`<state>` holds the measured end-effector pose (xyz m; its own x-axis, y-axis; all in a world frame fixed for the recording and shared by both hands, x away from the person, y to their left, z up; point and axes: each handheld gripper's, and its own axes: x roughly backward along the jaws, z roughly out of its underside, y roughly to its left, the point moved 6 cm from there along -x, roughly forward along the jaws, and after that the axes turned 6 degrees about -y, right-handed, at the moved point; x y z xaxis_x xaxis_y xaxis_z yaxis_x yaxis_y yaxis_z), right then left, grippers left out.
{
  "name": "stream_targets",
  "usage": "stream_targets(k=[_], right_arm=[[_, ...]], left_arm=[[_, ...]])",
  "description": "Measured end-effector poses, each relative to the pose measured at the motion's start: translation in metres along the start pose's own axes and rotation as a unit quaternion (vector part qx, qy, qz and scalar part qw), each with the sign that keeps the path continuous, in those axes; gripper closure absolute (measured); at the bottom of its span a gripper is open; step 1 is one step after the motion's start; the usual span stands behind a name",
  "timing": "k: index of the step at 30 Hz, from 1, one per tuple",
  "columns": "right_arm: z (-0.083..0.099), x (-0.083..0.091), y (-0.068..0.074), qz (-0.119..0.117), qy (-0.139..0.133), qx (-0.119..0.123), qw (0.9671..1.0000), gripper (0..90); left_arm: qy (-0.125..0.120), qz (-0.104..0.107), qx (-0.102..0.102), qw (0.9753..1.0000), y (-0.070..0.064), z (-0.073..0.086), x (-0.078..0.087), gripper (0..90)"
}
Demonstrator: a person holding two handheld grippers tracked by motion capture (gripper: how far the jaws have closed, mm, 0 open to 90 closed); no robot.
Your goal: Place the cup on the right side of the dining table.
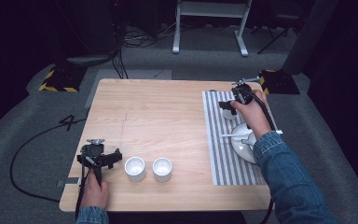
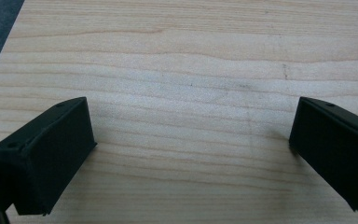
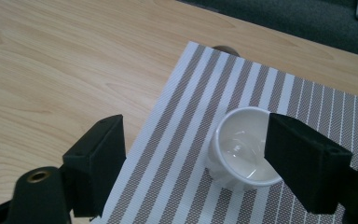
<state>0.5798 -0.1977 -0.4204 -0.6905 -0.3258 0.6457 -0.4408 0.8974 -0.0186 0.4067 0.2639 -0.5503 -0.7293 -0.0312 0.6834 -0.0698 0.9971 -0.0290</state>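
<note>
on the striped mat (image 3: pixel 191 140) at the table's right, the right gripper (image 3: pixel 193 154) hangs w/ jaws spread wide over a small white cup (image 3: pixel 240 149) (upright, not gripped). left gripper (image 2: pixel 191 140) sits wide open above bare wood, near two white cups (image 1: pixel 134 168) at the front edge.

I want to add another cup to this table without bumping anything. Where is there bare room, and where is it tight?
The wide bare wood between the table's far edge, the striped mat and the two white cups is free. The mat is crowded: a small cup, a plate and the right hand-held gripper. The near left corner holds the left hand-held gripper.
</note>
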Motion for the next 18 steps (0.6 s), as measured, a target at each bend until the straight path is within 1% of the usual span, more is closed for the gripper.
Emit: stream_targets(k=[5, 9, 14, 18], right_arm=[[-0.006, 0.013, 0.015, -0.011, -0.011, 0.017, 0.9997, 20.6], [-0.007, 0.023, 0.026, -0.019, -0.018, 0.025, 0.9994, 20.4], [-0.005, 0.035, 0.039, -0.036, -0.026, 0.033, 0.9985, 20.1], [-0.002, 0.046, 0.049, -0.047, -0.033, 0.045, 0.9974, 20.1]], left_arm=[[0.0, 0.0, 0.0, 1.0, 0.0, 0.0, 0.0, 0.1], [0.0, 0.0, 0.0, 1.0, 0.0, 0.0, 0.0, 0.1], [0.0, 0.0, 0.0, 1.0, 0.0, 0.0, 0.0, 0.1], [0.0, 0.0, 0.0, 1.0, 0.0, 0.0, 0.0, 0.1]])
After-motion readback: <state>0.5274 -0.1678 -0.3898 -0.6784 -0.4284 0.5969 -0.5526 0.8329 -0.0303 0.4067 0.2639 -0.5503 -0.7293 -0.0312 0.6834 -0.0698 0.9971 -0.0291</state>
